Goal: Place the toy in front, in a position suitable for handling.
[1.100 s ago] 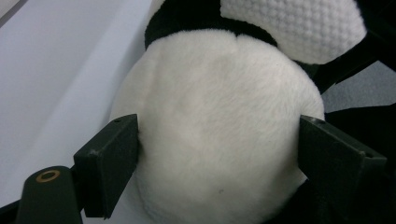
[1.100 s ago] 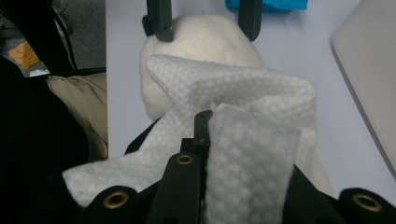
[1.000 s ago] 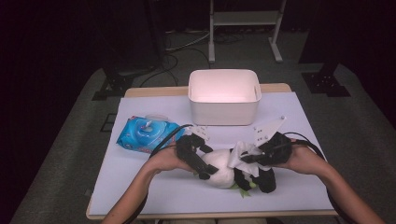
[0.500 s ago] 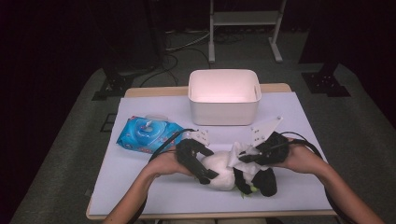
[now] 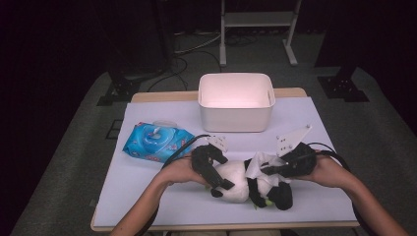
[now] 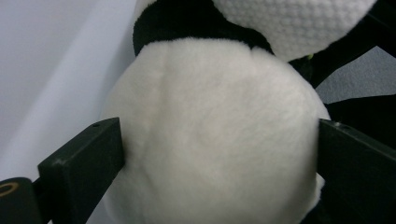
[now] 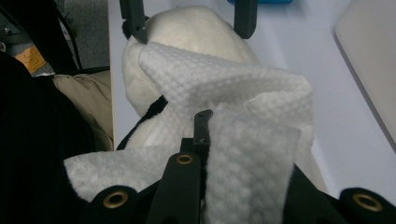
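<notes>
while both grippers work on the panda plush (image 5: pixel 243 182), it lies on its side near the front edge of the desk (image 5: pixel 162 206), just right of centre, white body to the left and black parts to the right.

high view: left gripper (image 5: pixel 212 169) sits at the plush's white end; right gripper (image 5: pixel 275 169) is over the middle with a white wipe (image 5: pixel 258 164). white bin (image 5: pixel 236 101) stands at the back centre of the desk, a blue wipes pack (image 5: pixel 155 142) toward the left edge.

left gripper view adds: both black pads bracket the round white body (image 6: pixel 215 140), each against the fur. its jaws have just been opening, the plush staying between them; whether they still press i cannot tell.

right gripper view adds: jaws are together, pinching the textured wipe (image 7: pixel 233 121), which drapes over the plush (image 7: pixel 196 32); the other gripper's jaw tips straddle the far end.

vs. a second ago: plush and right gripper sit slightly lower, nearer the front edge; bin and pack unmoved.

print on the pack is too small to read.
</notes>
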The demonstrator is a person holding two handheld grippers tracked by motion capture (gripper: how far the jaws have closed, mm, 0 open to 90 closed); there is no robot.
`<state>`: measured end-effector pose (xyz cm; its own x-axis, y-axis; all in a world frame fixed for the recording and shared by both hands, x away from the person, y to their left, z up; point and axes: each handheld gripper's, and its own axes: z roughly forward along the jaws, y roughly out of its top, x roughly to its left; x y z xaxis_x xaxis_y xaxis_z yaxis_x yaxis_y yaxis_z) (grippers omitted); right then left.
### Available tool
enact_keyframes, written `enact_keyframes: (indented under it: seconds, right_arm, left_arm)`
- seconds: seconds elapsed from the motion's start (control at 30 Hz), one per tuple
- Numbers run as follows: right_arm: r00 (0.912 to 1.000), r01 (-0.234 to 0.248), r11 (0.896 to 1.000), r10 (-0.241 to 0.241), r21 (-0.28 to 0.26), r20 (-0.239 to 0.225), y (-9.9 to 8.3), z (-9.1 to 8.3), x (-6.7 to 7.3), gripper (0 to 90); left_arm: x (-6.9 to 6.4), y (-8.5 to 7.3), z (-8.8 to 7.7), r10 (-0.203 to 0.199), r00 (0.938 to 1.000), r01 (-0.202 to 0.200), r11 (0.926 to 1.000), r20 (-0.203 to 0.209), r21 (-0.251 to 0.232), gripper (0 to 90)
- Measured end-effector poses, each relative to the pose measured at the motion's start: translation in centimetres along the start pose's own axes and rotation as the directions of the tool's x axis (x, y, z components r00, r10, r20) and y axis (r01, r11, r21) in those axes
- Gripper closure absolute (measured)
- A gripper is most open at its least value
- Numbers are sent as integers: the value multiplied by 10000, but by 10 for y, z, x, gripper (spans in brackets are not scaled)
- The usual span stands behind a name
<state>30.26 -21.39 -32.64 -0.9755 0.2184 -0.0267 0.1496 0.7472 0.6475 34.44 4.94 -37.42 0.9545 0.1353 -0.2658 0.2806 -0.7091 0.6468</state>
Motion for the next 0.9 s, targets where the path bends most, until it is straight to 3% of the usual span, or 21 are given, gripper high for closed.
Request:
enact_keyframes:
  seconds: [0.17,0.43,0.57,0.63,0.77,0.9]
  right_arm:
    - [9999,-44,10000,45,48,-115,-2,2,1,825]
    - [9996,-33,10000,36,83,-266,-4,7,3,826]
    - [9998,-84,9999,83,-57,-204,-4,5,2,825]
    - [9997,-94,9997,88,-246,-224,-4,3,0,825]
    - [10000,94,9994,-93,-332,8,1,-3,-4,825]
    - [9997,155,9992,-149,-359,190,10,-9,-9,825]
  left_arm:
    - [2,4,11,-211,9996,207,9995,179,251,0]
    - [0,11,22,-126,9998,112,9967,175,809,0]
    - [-3,11,13,226,9997,-220,9981,-102,582,212]
    - [-2,12,8,372,9991,-362,9982,-213,477,259]
    - [-2,18,-2,641,9966,-620,9972,-512,411,302]
    - [0,27,-11,1106,9892,-1061,9931,-965,507,309]
